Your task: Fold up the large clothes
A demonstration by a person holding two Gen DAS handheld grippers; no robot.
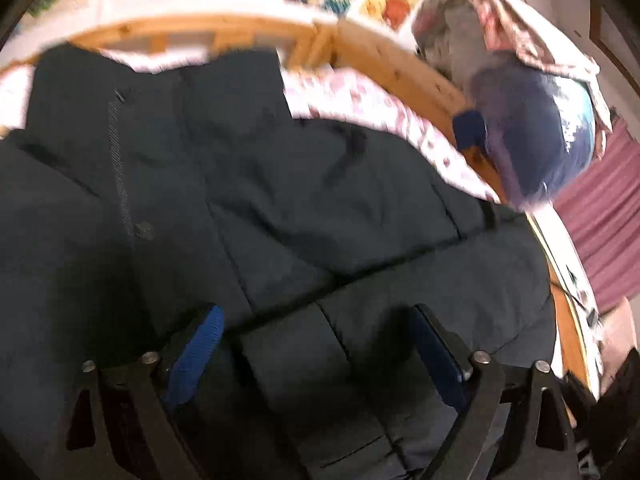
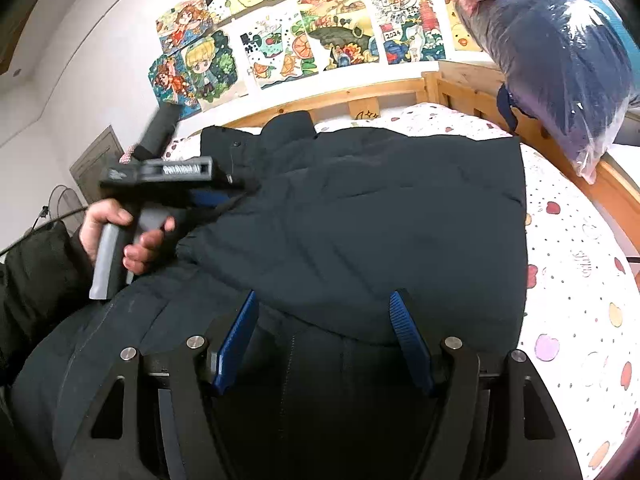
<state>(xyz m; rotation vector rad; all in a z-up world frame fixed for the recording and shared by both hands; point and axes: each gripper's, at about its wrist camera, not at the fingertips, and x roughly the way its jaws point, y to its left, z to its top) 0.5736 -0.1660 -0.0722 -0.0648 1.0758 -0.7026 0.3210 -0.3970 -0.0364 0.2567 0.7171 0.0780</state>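
Nearest to us, the right hand-held gripper [image 2: 324, 340] hangs with its blue pads spread wide, nothing between them, just above the folded edge of the dark padded coat [image 2: 360, 216]. The left hand-held gripper [image 1: 316, 344] is likewise spread and empty in its own view, low over the coat's quilted panels.

The coat lies across the bed [image 2: 572, 280], partly doubled over itself, one thick layer on another. We judge the main risk to be that bulk: a puffy layer can spring back or slide off once released, and a pinch that takes only the top layer would drag it askew and leave the underside bunched. The left view is smeared, so that gripper seems to be moving fast; a hasty closing there could miss the edge or snag the button placket [image 1: 120, 160].

Farther off, a plastic-bagged bundle [image 2: 560, 68] sits on the wooden bed frame [image 2: 472, 92]; a wide sweep of cloth could knock it.

The right view alone shows the person's left hand [image 2: 124, 236] around the other gripper's handle, the coat's straight right edge, and the drawings on the wall [image 2: 304, 36] sharply. The left view alone shows the placket and snap [image 1: 143, 231] close up.
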